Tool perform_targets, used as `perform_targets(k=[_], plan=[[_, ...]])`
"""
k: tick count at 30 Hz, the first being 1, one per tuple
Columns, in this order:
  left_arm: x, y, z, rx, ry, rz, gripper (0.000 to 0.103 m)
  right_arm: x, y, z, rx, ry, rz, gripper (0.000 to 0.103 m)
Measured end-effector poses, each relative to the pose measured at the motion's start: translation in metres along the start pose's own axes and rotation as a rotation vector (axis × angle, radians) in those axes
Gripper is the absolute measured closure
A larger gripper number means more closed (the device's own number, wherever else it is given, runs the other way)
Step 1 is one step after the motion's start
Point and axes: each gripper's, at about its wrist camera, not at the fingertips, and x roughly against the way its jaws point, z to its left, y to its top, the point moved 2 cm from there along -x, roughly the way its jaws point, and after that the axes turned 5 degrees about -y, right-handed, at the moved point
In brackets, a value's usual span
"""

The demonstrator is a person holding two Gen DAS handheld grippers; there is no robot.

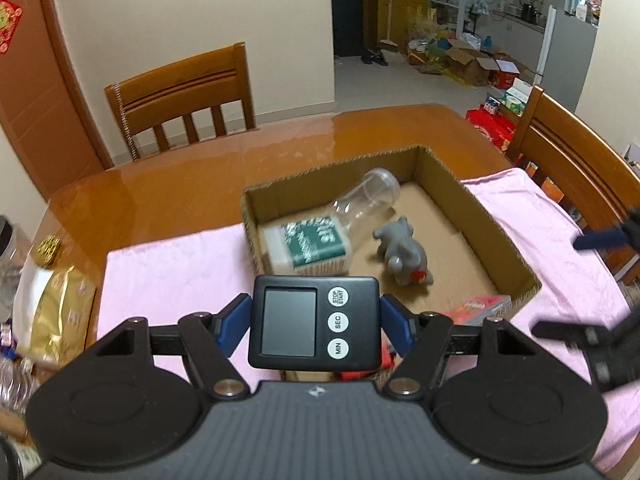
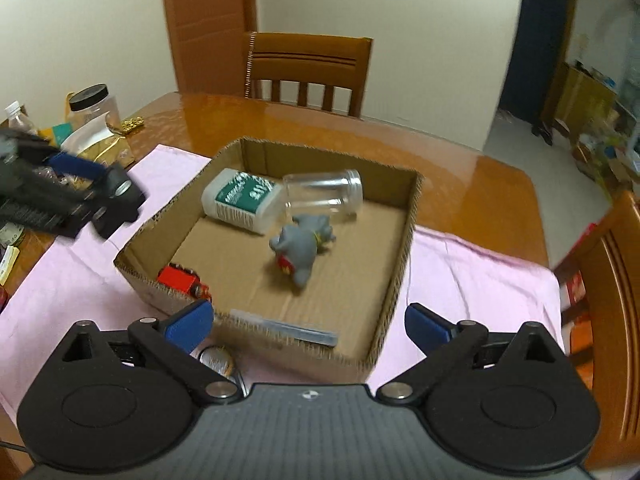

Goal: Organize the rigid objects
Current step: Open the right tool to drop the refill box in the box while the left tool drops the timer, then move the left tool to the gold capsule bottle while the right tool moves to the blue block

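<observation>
Left claw pinching a black timer by its two sides, blue fingers pressed on it. Held up just in front of the near wall of the cardboard box, not yet inside. Right claw spread wide, holding nothing, hanging over the near edge of the box.

Already in the box, ahead of both claws: a white bottle with a green label, lying down; a clear jar on its side, touching the bottle; a gray toy elephant just beside them; a red toy in the near corner on the left of the right claw. Looks like a good part done. Timer probably goes in next.

Maybe still left: a flat clear thing lying along the near wall of the box, and a round shiny thing right under the right claw's left finger. Hard to tell what either is. Gold bag and other bits far to the left on the counter, part cut off.

Much blur here. Red toy half hidden behind the timer in the left view. Label words too fuzzy to read.
</observation>
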Motion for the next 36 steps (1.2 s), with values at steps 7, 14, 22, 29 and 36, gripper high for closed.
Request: perform_targets(k=[7, 14, 22, 29, 36], plan=[[-0.029, 0.019, -0.005, -0.017, -0.012, 0.012, 0.034, 0.016, -0.021, -0.001, -0.076, -0.038, 0.008, 0.0], [-0.047, 0.023, -0.007, -0.008, 0.0, 0.018, 0.027, 0.022, -0.032, -0.011, -0.115, -0.063, 0.012, 0.0], [-0.04, 0.014, -0.005, 0.032, 0.024, -0.004, 0.009, 0.023, -0.048, -0.02, -0.153, -0.099, 0.036, 0.0], [-0.018, -0.014, -0.003, 0.087, 0.049, -0.025, 0.006, 0.023, -0.06, -0.025, -0.199, -0.11, 0.043, 0.0], [-0.001, -0.056, -0.008, 0.116, 0.103, -0.025, 0.002, 0.014, -0.086, -0.013, -0.201, -0.114, 0.087, 0.0]])
